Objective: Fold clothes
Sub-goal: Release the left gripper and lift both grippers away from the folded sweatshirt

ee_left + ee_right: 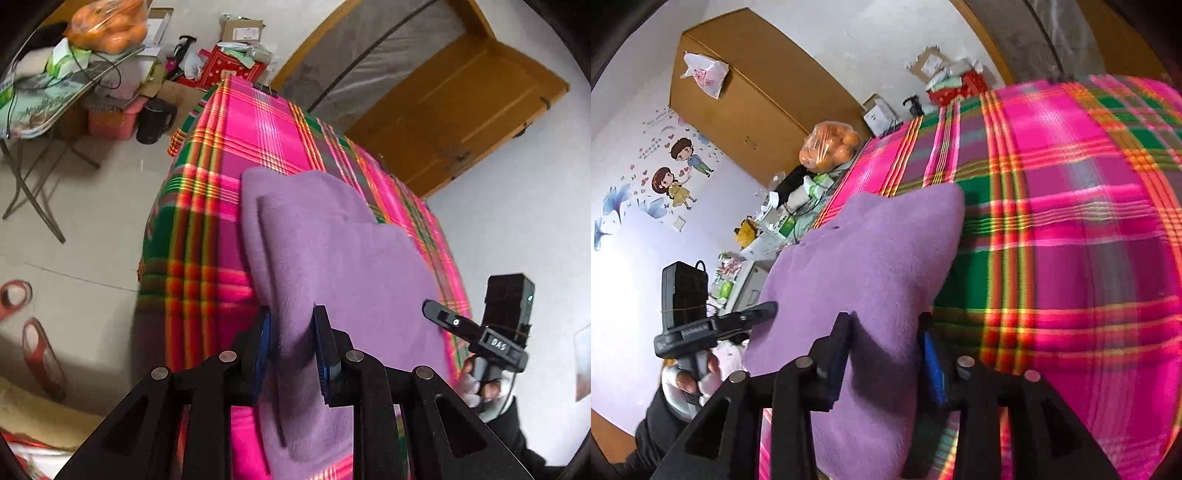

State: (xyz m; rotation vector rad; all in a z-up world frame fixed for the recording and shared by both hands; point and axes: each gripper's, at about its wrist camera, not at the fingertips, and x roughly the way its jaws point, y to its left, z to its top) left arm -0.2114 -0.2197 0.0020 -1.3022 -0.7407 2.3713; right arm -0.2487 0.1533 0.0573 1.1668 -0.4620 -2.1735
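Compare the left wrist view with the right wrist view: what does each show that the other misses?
Left wrist only: red slippers on the pale floor, a black mug, a folding metal table.
Right wrist only: cartoon couple wall stickers, a white plastic bag hanging on the wooden cabinet.
Both: the purple fleece garment on the pink plaid bedsheet, the bag of oranges, and the opposite claw.

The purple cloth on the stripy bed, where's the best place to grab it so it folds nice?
Probably by its near edge, one corner in each gripper, coming from the near side of the bed. The purple cloth lies doubled, its loose corners nearest. The left gripper already pinches one. At the other, the right gripper has cloth between its fingers, with a gap showing beside one pad.
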